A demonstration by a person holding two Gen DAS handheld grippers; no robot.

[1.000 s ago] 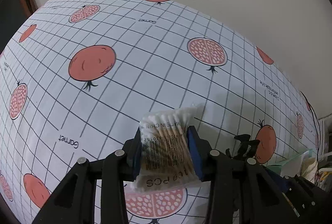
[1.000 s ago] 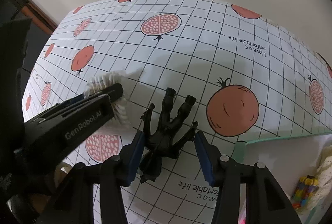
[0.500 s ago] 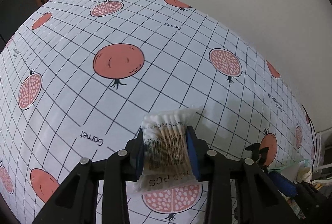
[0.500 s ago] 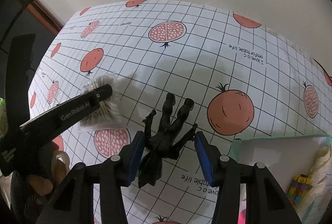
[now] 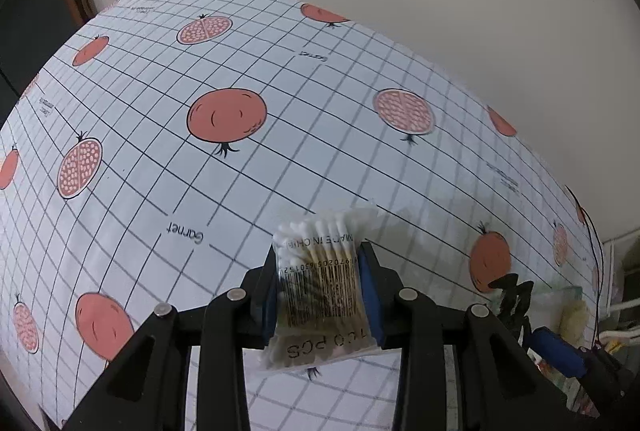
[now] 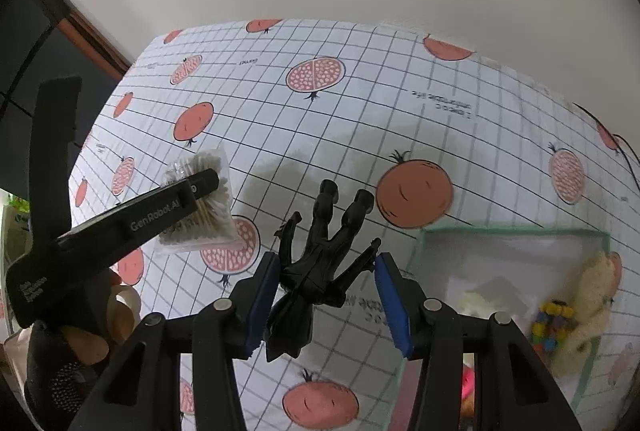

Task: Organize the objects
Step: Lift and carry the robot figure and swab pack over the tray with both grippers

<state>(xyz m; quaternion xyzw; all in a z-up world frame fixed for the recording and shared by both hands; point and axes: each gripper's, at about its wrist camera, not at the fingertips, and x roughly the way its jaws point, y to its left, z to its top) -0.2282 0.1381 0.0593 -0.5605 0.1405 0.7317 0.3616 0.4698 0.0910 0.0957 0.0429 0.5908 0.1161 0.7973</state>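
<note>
My left gripper (image 5: pixel 322 295) clamps a cotton swab packet (image 5: pixel 320 291) above the surface (image 5: pixel 240 191), swabs lengthwise along the fingers, tips pointing forward. My right gripper (image 6: pixel 326 295) carries a black toy figure (image 6: pixel 316 271), its long axis running forward; the fingers look spread, only the left pad touching. A tray (image 6: pixel 512 231) sits right.

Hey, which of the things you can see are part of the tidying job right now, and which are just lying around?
In the job:
- pack of cotton swabs, clamped in the left hand-held gripper
- black toy figure, between the fingers of the right hand-held gripper
- green-rimmed box

Lying about:
- pomegranate tablecloth
- plush toy and colourful beads, already in the box
</note>
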